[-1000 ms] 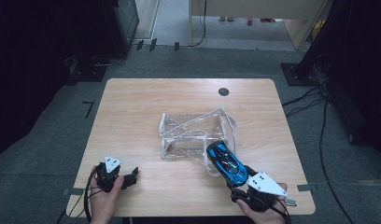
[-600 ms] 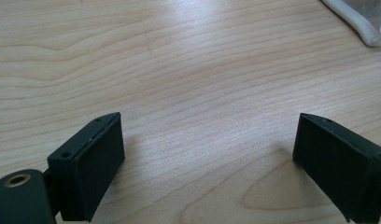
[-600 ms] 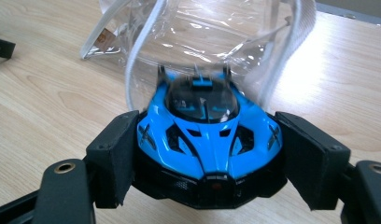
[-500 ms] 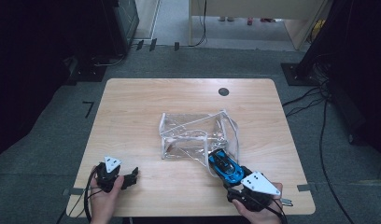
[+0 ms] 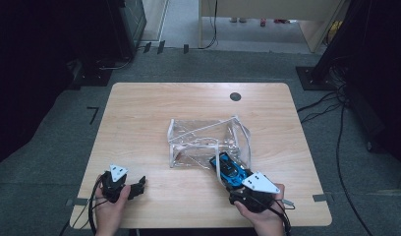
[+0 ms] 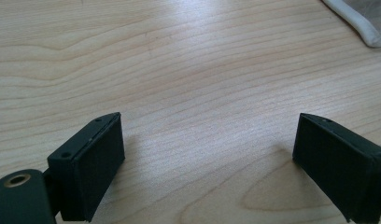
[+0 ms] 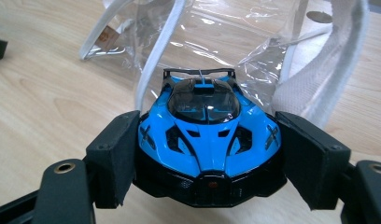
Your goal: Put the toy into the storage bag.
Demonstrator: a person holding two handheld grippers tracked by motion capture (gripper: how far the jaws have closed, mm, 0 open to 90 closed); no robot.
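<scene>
A blue and black toy sports car [image 5: 229, 169] [image 7: 205, 126] sits between the jaws of my right gripper [image 5: 236, 183] [image 7: 208, 123], which is shut on its two sides near the nose. The car's tail with its black wing points at the mouth of a clear plastic bag [image 5: 203, 140] [image 7: 216, 32] with white straps, lying mid-table. The car is at the bag's near right corner, low over the wooden table [image 5: 139, 113]. My left gripper [image 5: 138, 186] [image 6: 207, 126] rests near the front left edge, open, with bare wood between its pads.
A small black round grommet [image 5: 235, 96] is set in the table's far side. White bag straps [image 7: 319, 79] hang close to the right of the car. Cables and dark equipment lie on the carpet around the table.
My right gripper has carried the blue car a little to the left, closer to the bag's mouth. The left gripper has stayed where it was.
</scene>
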